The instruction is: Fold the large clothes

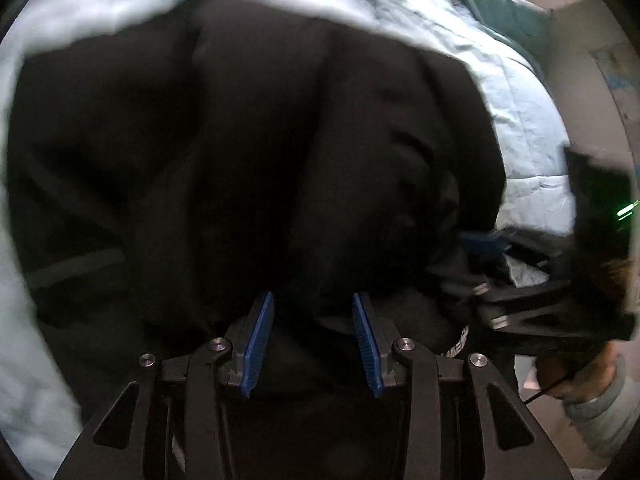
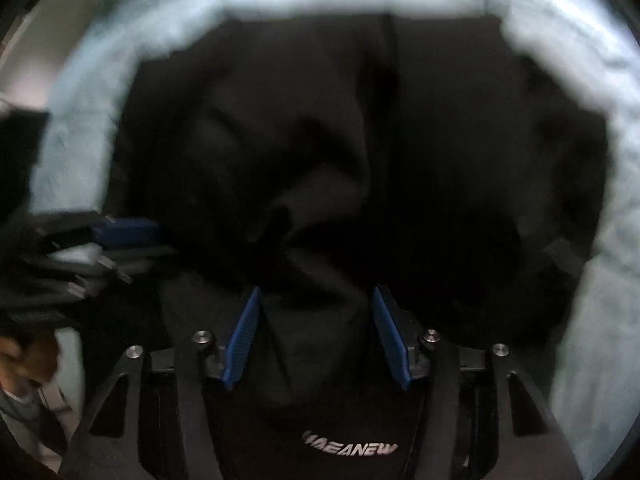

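A large black garment (image 1: pixel 280 140) lies spread and rumpled on a pale blue bed cover (image 1: pixel 520 120). My left gripper (image 1: pixel 313 296) points down at its near edge, its blue pads (image 1: pixel 260 340) apart with black cloth lying loose below the gap. In the right wrist view the same garment (image 2: pixel 360 140) fills the middle, with a white printed logo (image 2: pixel 350 448) at the bottom. My right gripper (image 2: pixel 317 289) stands open over a raised fold; its pads (image 2: pixel 390 336) do not press on it. Each gripper shows in the other's view, blurred: the right one (image 1: pixel 520 312), the left one (image 2: pixel 120 236).
The pale blue cover (image 2: pixel 80 140) rings the garment on all sides. A hand in a light sleeve (image 1: pixel 576 376) holds the right gripper's handle. A teal pillow (image 1: pixel 504 12) and a wall lie at the upper right of the left wrist view.
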